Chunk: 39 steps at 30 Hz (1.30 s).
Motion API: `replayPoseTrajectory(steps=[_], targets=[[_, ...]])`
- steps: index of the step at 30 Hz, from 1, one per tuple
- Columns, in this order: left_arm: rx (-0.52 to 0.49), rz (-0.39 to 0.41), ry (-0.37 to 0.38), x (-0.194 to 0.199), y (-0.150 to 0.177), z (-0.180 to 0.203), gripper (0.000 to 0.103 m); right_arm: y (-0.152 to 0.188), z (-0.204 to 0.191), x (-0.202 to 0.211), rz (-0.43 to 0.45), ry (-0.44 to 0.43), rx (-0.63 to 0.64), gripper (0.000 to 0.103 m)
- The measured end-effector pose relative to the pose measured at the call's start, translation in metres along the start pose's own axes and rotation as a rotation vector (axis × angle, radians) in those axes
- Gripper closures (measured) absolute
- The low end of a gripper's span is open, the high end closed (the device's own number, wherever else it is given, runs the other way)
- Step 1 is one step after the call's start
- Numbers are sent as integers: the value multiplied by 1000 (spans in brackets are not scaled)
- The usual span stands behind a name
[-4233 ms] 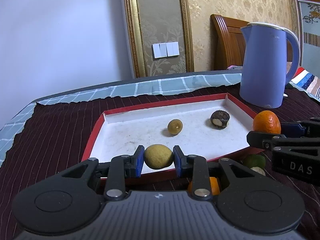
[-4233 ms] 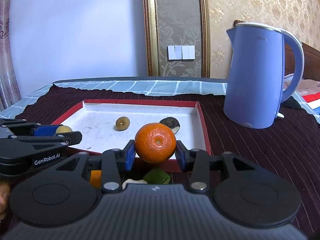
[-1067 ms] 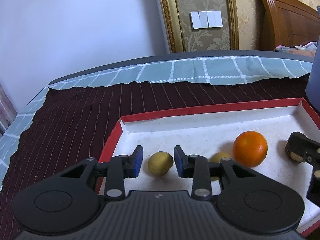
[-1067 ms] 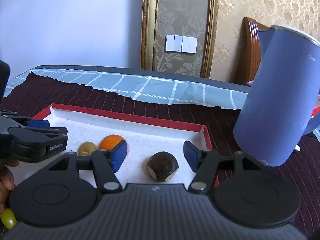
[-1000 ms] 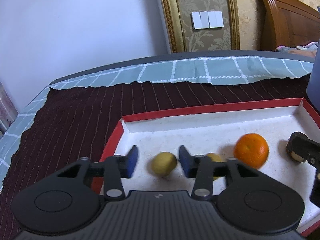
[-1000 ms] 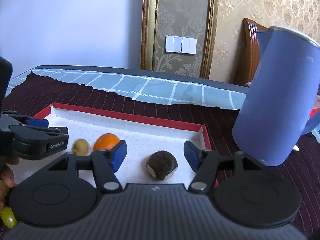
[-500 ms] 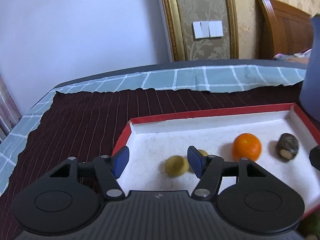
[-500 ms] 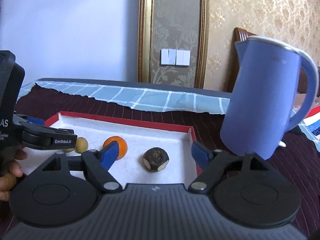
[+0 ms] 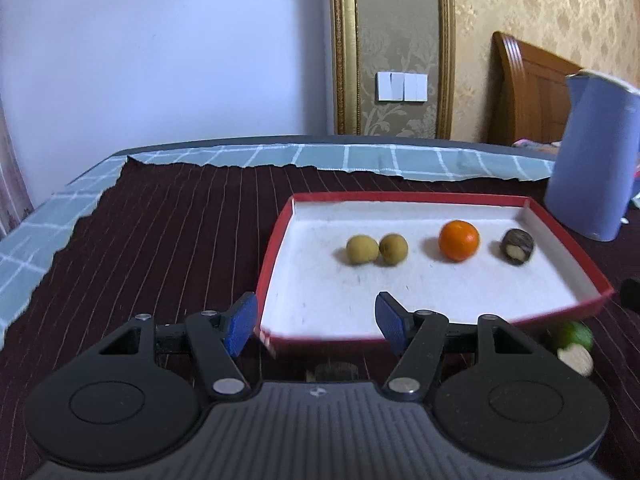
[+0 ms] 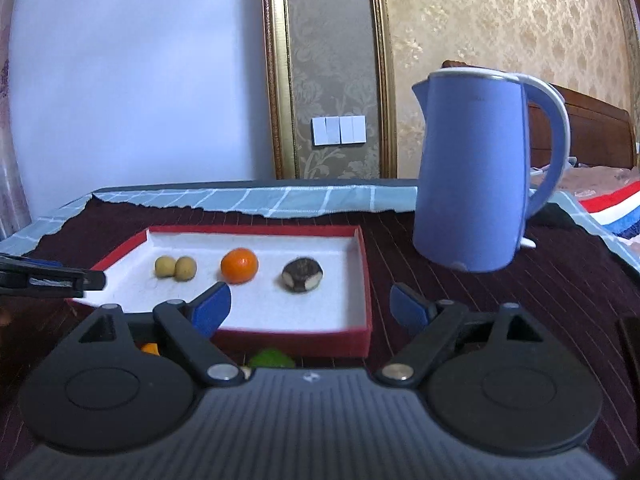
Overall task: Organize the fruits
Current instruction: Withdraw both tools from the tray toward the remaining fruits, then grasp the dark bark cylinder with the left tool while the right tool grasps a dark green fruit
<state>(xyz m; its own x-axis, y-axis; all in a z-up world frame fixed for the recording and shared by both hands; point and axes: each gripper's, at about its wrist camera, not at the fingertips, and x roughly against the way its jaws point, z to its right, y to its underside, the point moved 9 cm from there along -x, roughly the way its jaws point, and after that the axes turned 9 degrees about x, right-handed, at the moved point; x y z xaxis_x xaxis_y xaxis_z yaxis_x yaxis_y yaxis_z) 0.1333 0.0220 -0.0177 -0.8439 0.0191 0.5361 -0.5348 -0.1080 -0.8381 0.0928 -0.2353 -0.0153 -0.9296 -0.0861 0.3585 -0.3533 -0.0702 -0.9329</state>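
Observation:
A red-rimmed white tray [image 9: 276,236] [image 10: 364,264] holds two small yellow-brown fruits [image 9: 362,250] [image 10: 165,266], an orange [image 9: 458,240] [image 10: 239,265] and a dark brown fruit [image 9: 517,246] [image 10: 302,274] in a row. My left gripper [image 9: 316,320] is open and empty, just before the tray's front left edge. My right gripper [image 10: 310,306] is open and empty, over the tray's front right corner. A green fruit [image 9: 570,334] [image 10: 271,359] and another orange piece [image 10: 149,348] lie on the cloth in front of the tray.
A blue electric kettle [image 9: 592,160] [image 10: 476,168] stands right of the tray. The table has a dark striped cloth [image 9: 160,232] over a light blue checked one. A pale piece [image 9: 575,360] lies by the green fruit. The left gripper's finger [image 10: 52,276] shows in the right wrist view.
Both grippers let go of their fruit in the tray, opened wide, and have pulled back toward the front of the tray. The yellow fruit and the orange now rest in the tray.

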Motion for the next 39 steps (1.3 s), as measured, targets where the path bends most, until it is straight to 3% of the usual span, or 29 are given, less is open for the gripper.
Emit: replayPoseTrajectory(steps=[7, 10, 14, 24, 30, 39], targets=[[41, -15, 56, 21, 25, -12, 39, 23, -20, 13, -29, -21, 61, 14], [6, -6, 74, 30, 36, -8, 39, 31, -18, 15, -48, 3, 81, 14], [-51, 13, 57, 34, 47, -5, 39, 39, -10, 15, -71, 18, 78, 14], [-27, -8, -16, 24, 53, -31, 39, 48, -26, 6, -106, -16, 118, 14], [-40, -55, -7, 12, 59, -32, 39, 52, -37, -1, -124, -4, 198, 19], [-77, -72, 24, 5, 62, -15, 39, 55, -36, -6, -140, -39, 166, 24]])
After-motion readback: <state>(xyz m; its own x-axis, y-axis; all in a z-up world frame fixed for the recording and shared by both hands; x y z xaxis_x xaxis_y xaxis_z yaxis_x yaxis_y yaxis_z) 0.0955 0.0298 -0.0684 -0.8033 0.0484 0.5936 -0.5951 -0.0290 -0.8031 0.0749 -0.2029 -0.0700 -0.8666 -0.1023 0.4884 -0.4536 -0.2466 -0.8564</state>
